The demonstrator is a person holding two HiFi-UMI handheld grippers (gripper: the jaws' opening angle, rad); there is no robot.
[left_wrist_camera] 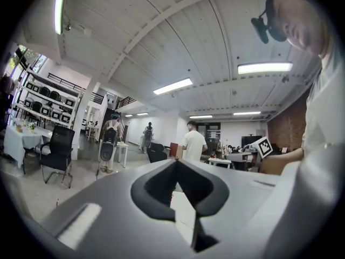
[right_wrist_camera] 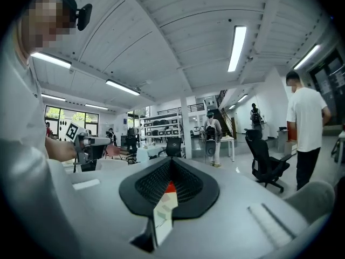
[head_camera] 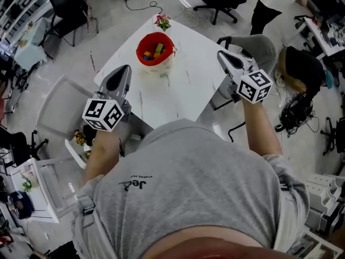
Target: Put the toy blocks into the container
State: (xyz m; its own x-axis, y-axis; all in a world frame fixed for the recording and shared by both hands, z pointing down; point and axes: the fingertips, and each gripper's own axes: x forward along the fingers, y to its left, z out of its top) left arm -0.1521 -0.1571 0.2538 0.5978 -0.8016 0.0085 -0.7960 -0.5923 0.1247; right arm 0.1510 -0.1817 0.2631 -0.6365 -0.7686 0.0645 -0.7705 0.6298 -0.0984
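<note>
The white table [head_camera: 183,90] is carrying the red container [head_camera: 142,47] near its far corner, standing upright with its mouth facing up and toy blocks [head_camera: 157,51] lying inside. The left gripper [head_camera: 125,69] and right gripper [head_camera: 221,56] are hovering level at the near edge, well apart from it — both with jaws pressed together, empty

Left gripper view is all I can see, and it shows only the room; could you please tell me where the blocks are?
Observer: Head view shows several blocks inside the red container on the white table.
Operator: Thanks. Is the right gripper carrying one?
Observer: No; the right gripper has its fingers together with nothing between them.
Operator: And is anything else on the table?
Observer: A small bunch of flowers at its far corner, beyond the container.
</note>
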